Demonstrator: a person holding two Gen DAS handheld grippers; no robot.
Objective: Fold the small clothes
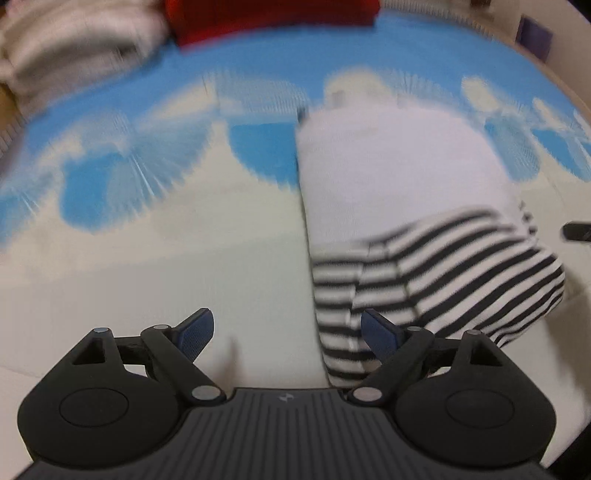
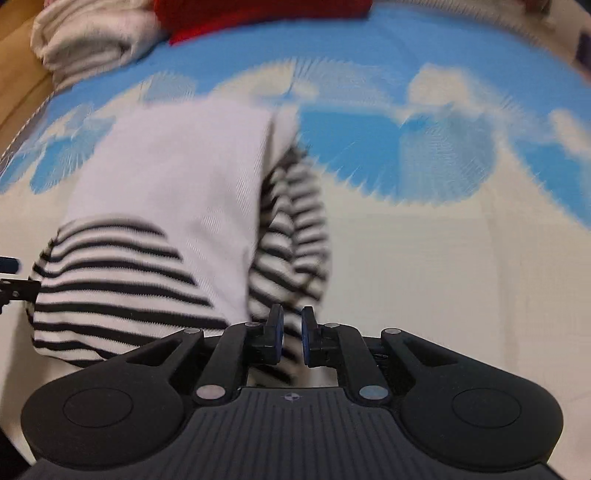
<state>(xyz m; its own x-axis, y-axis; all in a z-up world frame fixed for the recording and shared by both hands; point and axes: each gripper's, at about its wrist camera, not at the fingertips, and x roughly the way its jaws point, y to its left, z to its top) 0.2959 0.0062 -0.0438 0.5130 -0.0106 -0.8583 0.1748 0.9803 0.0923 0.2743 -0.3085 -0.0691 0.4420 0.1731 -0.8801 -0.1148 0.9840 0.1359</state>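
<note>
White-and-black-striped small garment (image 2: 155, 229) lies on the blue-and-cream cloth; right tongs (image 2: 291, 334) pinch its hem, left tongs (image 1: 286, 332) spread low beside it.

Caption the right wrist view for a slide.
Right tongs nearly shut around the striped sleeve of a white-and-striped garment on a blue-and-cream blanket.

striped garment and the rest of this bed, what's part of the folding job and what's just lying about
In the job:
striped garment, white with black-striped sleeves
left hand-held gripper, open
right hand-held gripper, nearly shut at a striped sleeve

Lying about:
red fabric
cream folded cloth
blue-and-white bed cover underneath
</note>
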